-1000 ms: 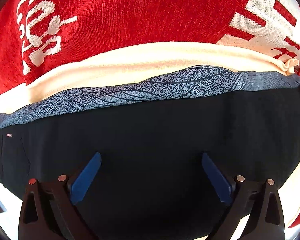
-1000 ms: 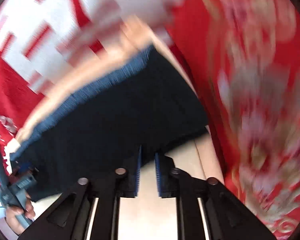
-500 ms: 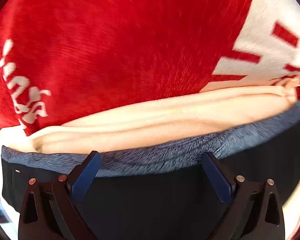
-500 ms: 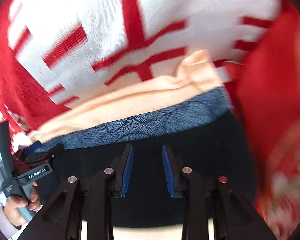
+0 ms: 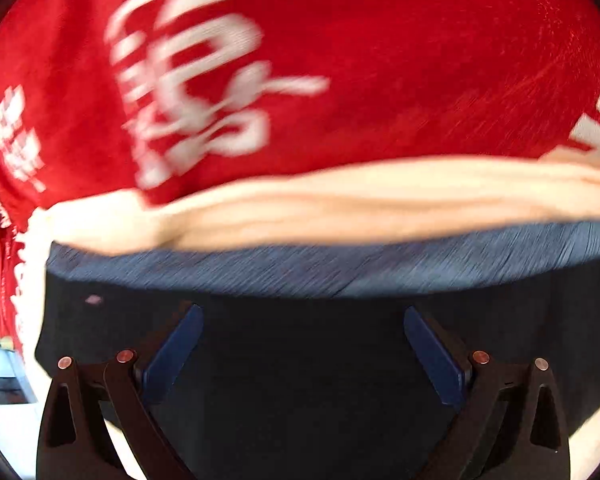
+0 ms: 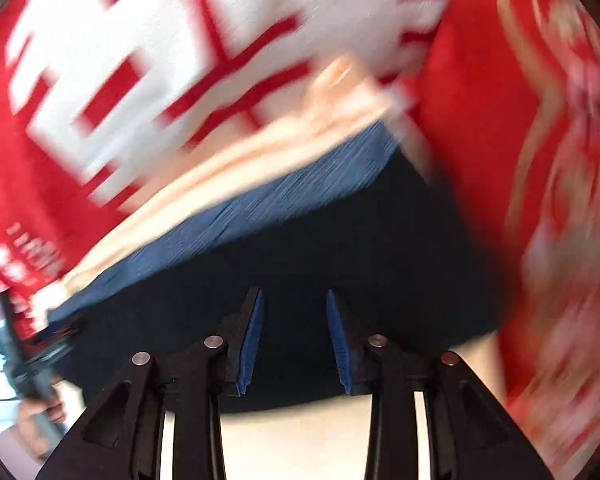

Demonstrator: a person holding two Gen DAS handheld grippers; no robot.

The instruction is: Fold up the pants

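The folded black pants [image 5: 300, 380] lie on top of a blue-grey patterned garment [image 5: 340, 268] and a cream garment [image 5: 340, 204]. My left gripper [image 5: 302, 310] hovers over the black pants, open wide, with nothing between its blue pads. In the right wrist view the black pants [image 6: 300, 248] fill the middle. My right gripper [image 6: 294, 292] is above them with its jaws opening, and no cloth is pinched between the pads. Both views are blurred by motion.
A red blanket with white lettering [image 5: 380, 60] and a white block pattern [image 6: 160, 40] lies under the stack. A pale surface [image 6: 300, 440] shows below the pants' near edge. The other gripper's handle [image 6: 24, 360], held by a hand [image 6: 40, 412], is at the left.
The right gripper's jaws have spread from nearly shut to a clear gap. Both grippers have shifted over the stack; the left one now has more black pants beneath it than half a second ago.
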